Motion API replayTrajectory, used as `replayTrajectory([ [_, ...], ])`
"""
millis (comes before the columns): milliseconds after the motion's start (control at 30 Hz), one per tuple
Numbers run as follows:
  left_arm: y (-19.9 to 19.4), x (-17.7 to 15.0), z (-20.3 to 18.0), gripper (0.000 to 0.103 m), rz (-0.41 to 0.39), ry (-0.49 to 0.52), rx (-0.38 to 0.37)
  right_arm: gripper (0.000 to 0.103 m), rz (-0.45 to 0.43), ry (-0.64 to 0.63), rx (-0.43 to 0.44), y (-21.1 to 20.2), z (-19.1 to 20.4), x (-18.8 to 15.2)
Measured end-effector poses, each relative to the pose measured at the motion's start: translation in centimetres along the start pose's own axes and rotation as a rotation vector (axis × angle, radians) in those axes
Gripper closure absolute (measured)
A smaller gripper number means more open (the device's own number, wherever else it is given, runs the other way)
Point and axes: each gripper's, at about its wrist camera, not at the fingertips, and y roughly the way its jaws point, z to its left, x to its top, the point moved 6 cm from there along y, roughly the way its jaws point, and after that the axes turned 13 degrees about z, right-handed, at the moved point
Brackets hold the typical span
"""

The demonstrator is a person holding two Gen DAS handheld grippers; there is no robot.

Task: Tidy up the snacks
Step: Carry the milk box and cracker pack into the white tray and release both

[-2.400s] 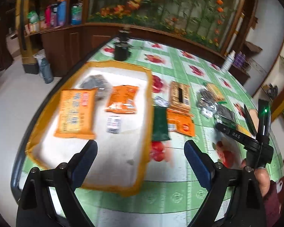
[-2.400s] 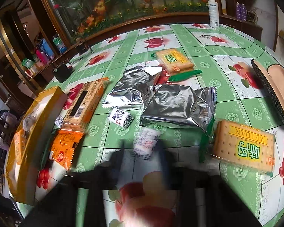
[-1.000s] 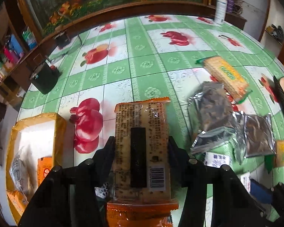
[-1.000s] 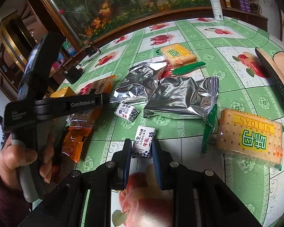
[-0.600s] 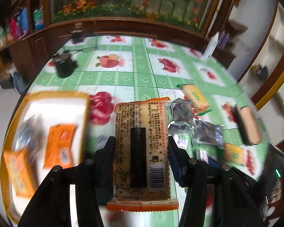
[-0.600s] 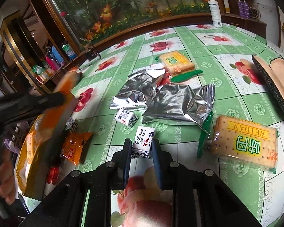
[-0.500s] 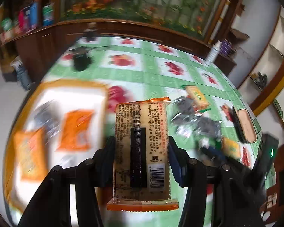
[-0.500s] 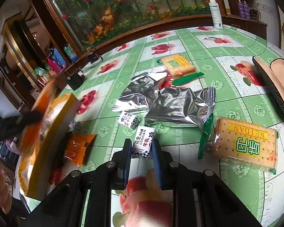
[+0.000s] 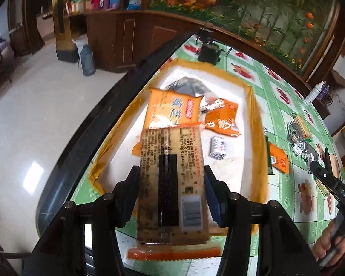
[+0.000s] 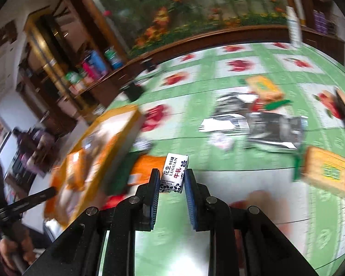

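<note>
Orange-sealed cracker pack (image 9: 171,184): left tool (image 9: 171,197) holds it by its long sides, lifted over the near part of the yellow tray (image 9: 256,138); its long axis points far, toward the orange bag (image 9: 172,109) inside.
White candy (image 10: 174,176): right tool (image 10: 171,191) is closed narrow on it, above the counter (image 10: 230,197); the tray lies to its left.
Nearer arm: the left one, I judge.
Views: only the left view shows the tray's inside; the right view is blurred.

The left claw (image 9: 171,193) is matte black, its arms studded with round silver screws, and blue ribbed pads (image 9: 210,197) line its fingers. The right claw (image 10: 171,185) looks alike, with white lettering on its body, and bare-skinned hands (image 9: 330,250) grip the handles.
</note>
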Motion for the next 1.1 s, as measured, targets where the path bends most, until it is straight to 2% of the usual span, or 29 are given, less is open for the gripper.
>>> replayTrajectory([
  [167,1.2,0.0,0.1,0.050,0.013,0.014,-0.008,0.079,0.064,-0.087,0.055,1.5,5.8,-0.5],
  [300,2.1,0.4,-0.4,0.050,0.016,0.064,0.022,0.079,0.120,-0.138,0.097,3.4,9.8,-0.7],
  [500,3.9,2.1,0.4,0.049,0.062,0.012,-0.044,0.079,0.190,-0.207,0.086,6.9,14.2,-0.6],
  [567,3.3,2.0,0.5,0.048,0.051,0.008,-0.072,0.079,0.210,-0.220,0.078,7.9,14.9,-0.8],
  [700,1.4,1.3,1.5,0.040,0.012,-0.044,-0.134,0.079,0.247,-0.243,0.060,9.5,15.6,-1.3],
  [833,-0.4,0.5,2.6,0.031,-0.032,-0.091,-0.177,0.079,0.242,-0.266,0.040,10.1,16.0,-1.6],
  [967,-1.7,0.1,2.4,0.024,-0.067,-0.079,-0.163,0.074,0.241,-0.267,0.048,9.7,16.2,-1.8],
  [1100,-2.5,-0.4,1.9,0.024,-0.077,-0.060,-0.159,0.070,0.203,-0.247,0.053,7.5,14.9,-1.7],
])
